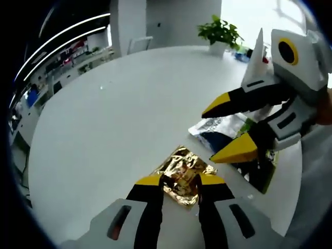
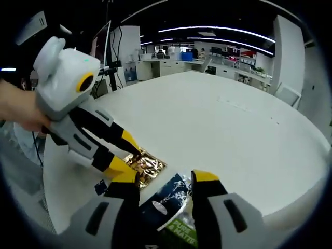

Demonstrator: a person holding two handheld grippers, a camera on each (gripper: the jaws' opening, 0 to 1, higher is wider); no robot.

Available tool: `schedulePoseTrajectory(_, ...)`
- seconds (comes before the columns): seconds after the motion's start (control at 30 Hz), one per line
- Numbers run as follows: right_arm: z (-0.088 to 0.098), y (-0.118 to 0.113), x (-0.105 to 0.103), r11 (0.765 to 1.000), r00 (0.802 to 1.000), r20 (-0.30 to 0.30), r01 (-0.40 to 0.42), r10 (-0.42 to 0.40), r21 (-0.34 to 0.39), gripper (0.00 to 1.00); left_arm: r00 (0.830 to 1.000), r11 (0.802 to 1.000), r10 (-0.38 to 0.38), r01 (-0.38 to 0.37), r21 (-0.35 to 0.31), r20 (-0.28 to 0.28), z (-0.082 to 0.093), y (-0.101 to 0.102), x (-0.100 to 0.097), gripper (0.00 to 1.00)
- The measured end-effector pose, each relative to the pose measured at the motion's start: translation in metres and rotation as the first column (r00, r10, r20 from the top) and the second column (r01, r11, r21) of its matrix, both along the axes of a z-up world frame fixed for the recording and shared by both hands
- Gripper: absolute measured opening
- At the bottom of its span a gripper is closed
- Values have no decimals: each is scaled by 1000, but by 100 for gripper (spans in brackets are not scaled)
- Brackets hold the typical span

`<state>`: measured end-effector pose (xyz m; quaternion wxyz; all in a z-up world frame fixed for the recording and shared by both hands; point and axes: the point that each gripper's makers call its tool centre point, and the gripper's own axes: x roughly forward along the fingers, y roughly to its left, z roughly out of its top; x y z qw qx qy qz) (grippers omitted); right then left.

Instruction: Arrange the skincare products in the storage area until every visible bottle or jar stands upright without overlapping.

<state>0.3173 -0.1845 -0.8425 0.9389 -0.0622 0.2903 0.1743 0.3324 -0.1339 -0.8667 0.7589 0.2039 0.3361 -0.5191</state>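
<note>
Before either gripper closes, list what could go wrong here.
1. The crinkled gold foil packet lies flat between the left gripper jaws; a pinch may only crumple it.
2. The dark printed sachets under the right gripper overlap and may lift together.
3. Both piles sit near the round white table edge and could slide off.

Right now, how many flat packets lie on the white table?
2. A gold foil packet lies between the left tongs. A dark printed packet lies beside it, between the right tongs. More may be hidden under the tongs.
</note>
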Motion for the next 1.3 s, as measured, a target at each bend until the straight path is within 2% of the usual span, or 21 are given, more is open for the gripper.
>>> schedulePoseTrajectory(0.27, 9, 2, -14, 1000, 1000, 7, -17, 17, 22, 48, 1000, 1000, 8, -8, 6, -1, 9, 8, -11, 25)
schedulePoseTrajectory(0.43, 21, 6, -30, 998, 999, 25, -43, 43, 34, 53, 1000, 1000, 14, -14, 2, -5, 14, 12, -20, 29)
schedulePoseTrajectory(0.57, 30, 7, -44, 998, 998, 41, -53, 52, 42, 59, 1000, 1000, 10, -10, 3, -9, 21, 16, -34, 37)
schedulePoseTrajectory(0.77, 46, 9, -77, 996, 997, 63, -60, 55, 73, 69, 1000, 1000, 25, -25, -4, -14, 32, 23, -53, 46)
schedulePoseTrajectory(0.9, 55, 10, -98, 992, 996, 83, -47, 37, 120, 83, 999, 999, 44, -44, -12, -20, 37, 30, -65, 54)
schedulePoseTrajectory(1.13, 61, -3, -139, 991, 998, 70, -12, 3, 131, 91, 996, 996, 85, -86, -26, -33, 45, 46, -90, 67)
schedulePoseTrajectory(1.3, 78, -31, -163, 986, 992, 94, 74, -89, 148, 96, 990, 990, 124, -128, -62, -69, 55, 56, -112, 76)
